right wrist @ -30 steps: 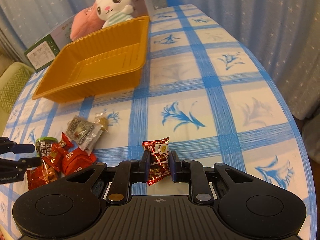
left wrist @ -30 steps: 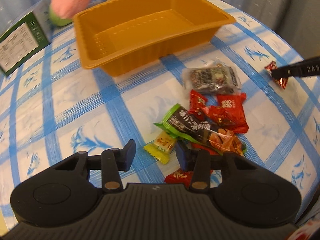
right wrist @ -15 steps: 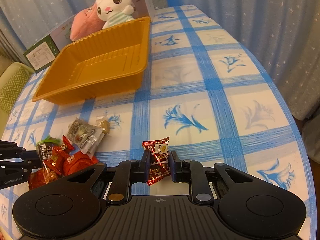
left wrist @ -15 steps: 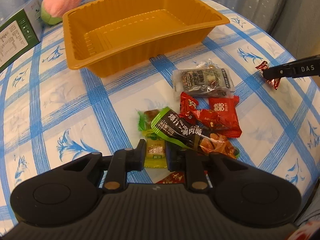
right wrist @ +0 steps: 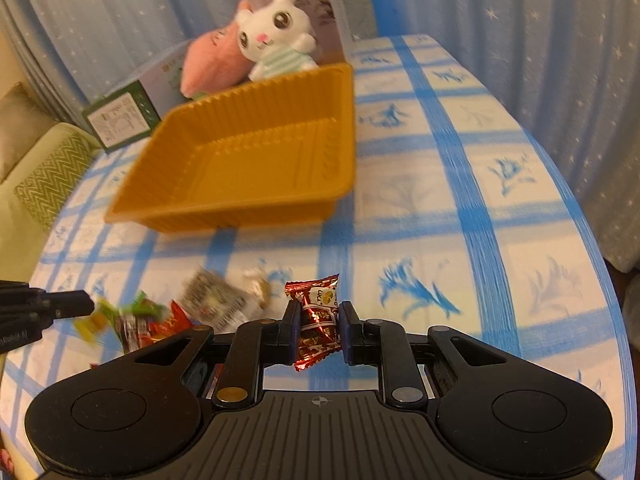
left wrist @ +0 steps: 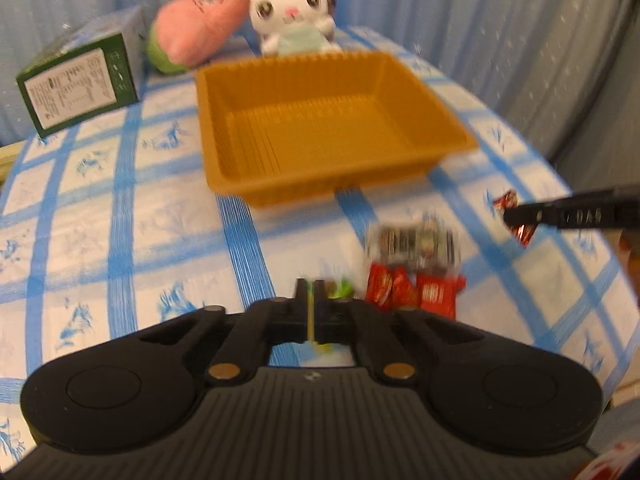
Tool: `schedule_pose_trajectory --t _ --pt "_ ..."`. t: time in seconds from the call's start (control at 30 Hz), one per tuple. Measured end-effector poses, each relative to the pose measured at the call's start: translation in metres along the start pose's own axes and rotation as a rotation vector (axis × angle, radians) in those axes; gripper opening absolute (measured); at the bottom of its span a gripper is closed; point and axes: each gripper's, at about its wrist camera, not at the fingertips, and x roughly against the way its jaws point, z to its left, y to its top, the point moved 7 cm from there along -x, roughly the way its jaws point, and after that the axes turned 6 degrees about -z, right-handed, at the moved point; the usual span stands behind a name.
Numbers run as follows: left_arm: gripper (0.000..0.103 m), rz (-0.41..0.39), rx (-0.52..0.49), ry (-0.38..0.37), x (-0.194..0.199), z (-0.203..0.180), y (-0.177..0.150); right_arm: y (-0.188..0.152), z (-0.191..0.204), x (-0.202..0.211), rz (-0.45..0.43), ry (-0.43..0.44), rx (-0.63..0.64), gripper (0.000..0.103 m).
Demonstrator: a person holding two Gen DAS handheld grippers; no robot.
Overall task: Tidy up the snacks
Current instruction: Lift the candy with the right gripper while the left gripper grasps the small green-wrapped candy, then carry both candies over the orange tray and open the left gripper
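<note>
The bench [right wrist: 460, 208] is carrying an empty orange tray [right wrist: 256, 168], waiting to collect the snacks heaped [left wrist: 416, 276] nearer the camera. The right claw [right wrist: 319, 330] is clamping a red sweet [right wrist: 316, 316] upright between its pads; the left claw [left wrist: 310, 300] is pinching a thin yellow wrapper [left wrist: 310, 320], both short of the tray.

left hand-held gripper [left wrist: 309, 296] | clamped on yellow candy wrapper [left wrist: 309, 322] | orange tray [left wrist: 320, 128] beyond
</note>
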Motion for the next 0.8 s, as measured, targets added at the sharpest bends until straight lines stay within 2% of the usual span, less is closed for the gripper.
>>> schedule_pose_trajectory --t 0.1,0.27,0.47,0.57,0.8 --pt "0.0 -0.045 0.005 0.017 0.004 0.001 0.02 0.013 0.009 0.001 -0.021 0.023 0.017 0.02" --pt "0.001 -0.054 -0.003 0.025 0.003 0.007 0.032 0.03 0.018 0.001 -0.051 0.043 0.026 0.02" --pt "0.009 0.019 -0.009 0.058 -0.003 0.027 0.003 0.024 0.014 0.003 -0.036 0.043 0.006 0.02" --pt "0.018 0.056 0.0 0.062 -0.006 0.032 -0.015 0.017 0.009 0.002 -0.017 0.032 -0.005 0.02" --pt "0.02 0.099 0.015 0.054 -0.01 0.031 -0.037 0.01 0.004 0.004 -0.003 0.018 -0.018 0.02"
